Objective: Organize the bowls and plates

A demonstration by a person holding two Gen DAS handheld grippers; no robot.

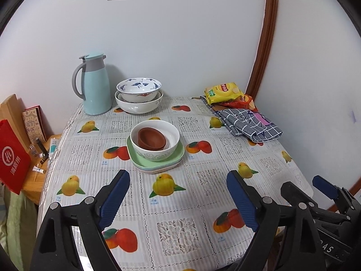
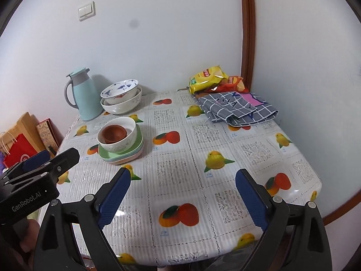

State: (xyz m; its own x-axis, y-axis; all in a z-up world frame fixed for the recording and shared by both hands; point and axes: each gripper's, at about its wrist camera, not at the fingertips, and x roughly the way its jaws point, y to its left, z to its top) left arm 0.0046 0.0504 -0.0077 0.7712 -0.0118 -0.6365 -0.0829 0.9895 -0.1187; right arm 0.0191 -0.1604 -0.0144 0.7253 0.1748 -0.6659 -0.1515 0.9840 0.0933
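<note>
Grippers both empty: my left gripper (image 1: 178, 194) and right gripper (image 2: 183, 192) hang over the near table (image 2: 225, 149) edge, fingers spread wide. Brown bowl (image 1: 151, 138) sits inside white bowl (image 1: 155, 142) on stacked plates (image 1: 158, 162), mid-table. Two more bowls (image 1: 138, 98) nested beside the thermos (image 1: 93, 85) at the back.

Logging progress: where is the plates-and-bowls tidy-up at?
Done: brown bowl nests in white bowl on the plate stack; patterned bowl sits in a larger bowl. In hand: nothing, left gripper and right gripper open. Left: possibly merging both stacks.
</note>
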